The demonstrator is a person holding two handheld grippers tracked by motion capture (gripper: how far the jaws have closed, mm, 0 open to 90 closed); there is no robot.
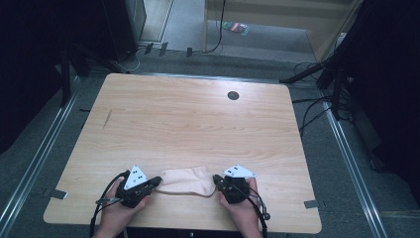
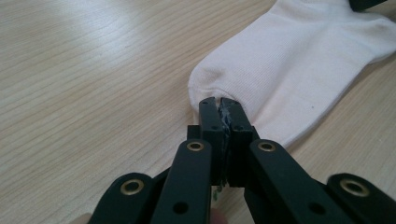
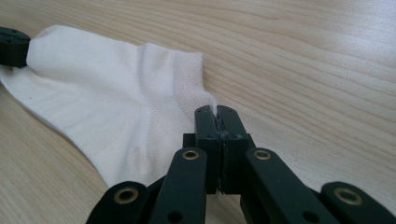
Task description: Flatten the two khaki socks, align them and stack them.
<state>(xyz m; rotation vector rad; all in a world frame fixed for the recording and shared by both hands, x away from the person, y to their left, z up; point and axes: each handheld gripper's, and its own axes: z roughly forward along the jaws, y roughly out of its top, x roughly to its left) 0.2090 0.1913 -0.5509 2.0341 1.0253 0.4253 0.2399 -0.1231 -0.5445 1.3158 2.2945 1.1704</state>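
While the left gripper [image 2: 220, 105] was clamped on the sock's [image 1: 184, 180] toe, the right gripper [image 3: 217, 113] pinched its cuff. The sock lay flat between them near the table's [image 1: 188, 119] front edge, its long axis running hand to hand, each equally near. The pinched fabric inside the jaws was hidden.

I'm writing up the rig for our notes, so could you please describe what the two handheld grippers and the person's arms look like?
Both the left gripper and the right gripper are black, with two flat black jaws on linkage bars pinned by brass-coloured rivets. Each carries a pale three-cornered plate with dark dots on top and trails a black cable toward the person. The forearms are bare, with no sleeves in sight.
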